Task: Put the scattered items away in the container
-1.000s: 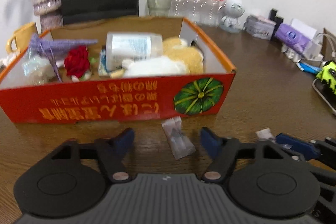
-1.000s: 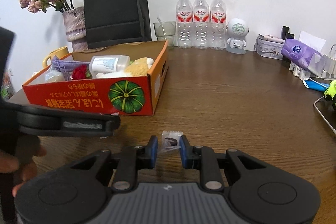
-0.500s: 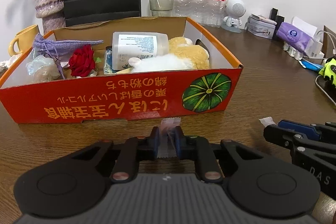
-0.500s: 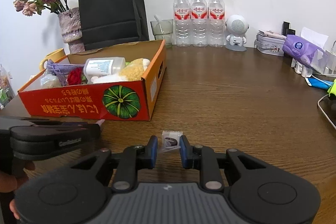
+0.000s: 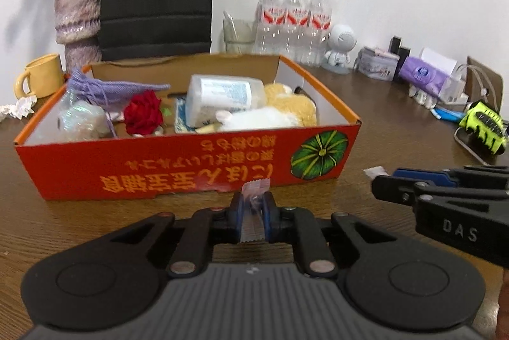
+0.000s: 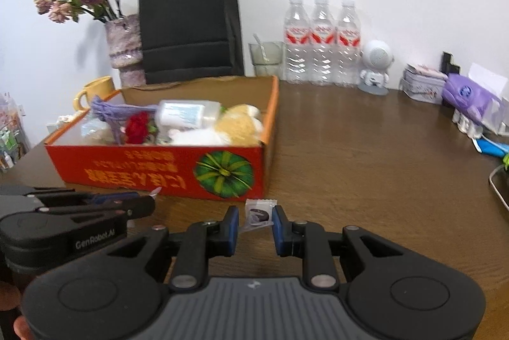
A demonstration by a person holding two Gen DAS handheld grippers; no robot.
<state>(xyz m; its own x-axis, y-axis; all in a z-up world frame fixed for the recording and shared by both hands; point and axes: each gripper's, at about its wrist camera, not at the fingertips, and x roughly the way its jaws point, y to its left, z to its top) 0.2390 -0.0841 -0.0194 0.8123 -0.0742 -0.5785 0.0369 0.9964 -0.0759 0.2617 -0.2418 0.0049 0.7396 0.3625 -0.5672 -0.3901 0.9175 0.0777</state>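
Left gripper (image 5: 253, 212) is clamped on a small clear plastic sachet (image 5: 253, 220), held just in front of the orange cardboard box with the green pumpkin print (image 5: 191, 177) on the brown wooden table (image 6: 366, 155). Right gripper (image 6: 253, 223) pinches a second small clear packet with a dark item inside (image 6: 258, 211), near the box's corner. The box holds a white bottle (image 5: 222, 96), a red rose (image 5: 141, 112) and a plush toy (image 5: 286, 114).
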